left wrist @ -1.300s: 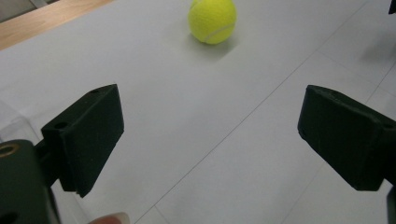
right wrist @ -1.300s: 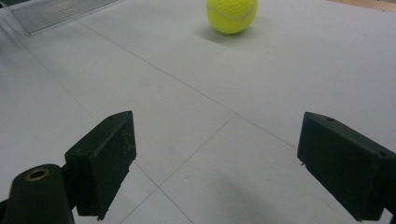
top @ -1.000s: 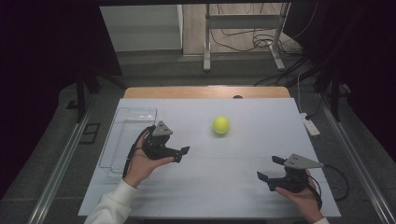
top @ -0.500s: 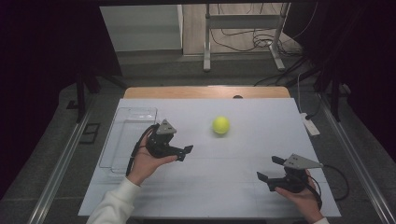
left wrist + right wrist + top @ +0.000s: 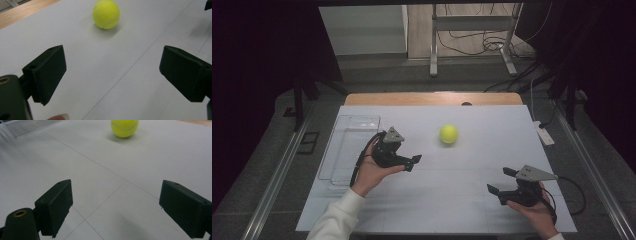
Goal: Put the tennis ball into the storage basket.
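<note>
A yellow-green tennis ball (image 5: 448,134) rests on the white table sheet (image 5: 462,200), right of centre and toward the far side. My left gripper (image 5: 412,163) is held in a hand left of the ball, a short way from it, with its jaws open and nothing between them. In the left gripper view the ball (image 5: 106,13) lies ahead, beyond the open gripper (image 5: 112,72). My right gripper (image 5: 499,180) rests near the front right, open and holding nothing. The right gripper view shows the ball (image 5: 124,127) far ahead of the wide-set gripper (image 5: 115,202).
A clear plastic tray (image 5: 343,150) lies along the sheet's left side, just left of my left hand; its corner (image 5: 32,125) appears in the right gripper view. A white power strip (image 5: 544,135) sits by the right edge. Bare wooden tabletop (image 5: 432,98) borders the far side.
My left gripper has shifted slightly to the right, toward the ball. The right gripper and the ball have stayed where they were.
</note>
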Motion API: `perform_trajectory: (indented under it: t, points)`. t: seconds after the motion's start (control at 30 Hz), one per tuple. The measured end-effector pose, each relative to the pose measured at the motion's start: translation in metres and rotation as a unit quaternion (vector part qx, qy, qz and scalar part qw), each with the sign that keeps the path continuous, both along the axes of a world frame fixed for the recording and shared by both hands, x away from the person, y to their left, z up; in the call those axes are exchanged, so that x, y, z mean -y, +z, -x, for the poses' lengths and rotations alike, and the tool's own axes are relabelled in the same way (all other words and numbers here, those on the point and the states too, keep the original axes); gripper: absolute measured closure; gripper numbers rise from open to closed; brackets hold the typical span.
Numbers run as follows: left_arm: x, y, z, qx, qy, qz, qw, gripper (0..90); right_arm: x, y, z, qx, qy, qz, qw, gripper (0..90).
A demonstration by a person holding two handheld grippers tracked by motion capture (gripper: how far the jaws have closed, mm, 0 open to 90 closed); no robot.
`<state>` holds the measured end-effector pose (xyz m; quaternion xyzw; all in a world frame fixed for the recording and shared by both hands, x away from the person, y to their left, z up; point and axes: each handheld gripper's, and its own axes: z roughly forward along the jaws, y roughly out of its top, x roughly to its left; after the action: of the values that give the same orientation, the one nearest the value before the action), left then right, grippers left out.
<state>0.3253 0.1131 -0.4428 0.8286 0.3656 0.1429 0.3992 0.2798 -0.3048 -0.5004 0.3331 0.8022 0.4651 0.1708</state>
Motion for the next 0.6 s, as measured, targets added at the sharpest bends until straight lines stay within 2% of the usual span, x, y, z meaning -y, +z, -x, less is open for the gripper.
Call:
perform_trajectory:
  t: [0.6]
  points:
    - [0.014, -0.005, -0.009, -0.008, -0.01, -0.006, 0.9999, 8.6, 0.001, 0.0, 0.0, 0.002, 0.002, 0.001, 1.0, 12.0]
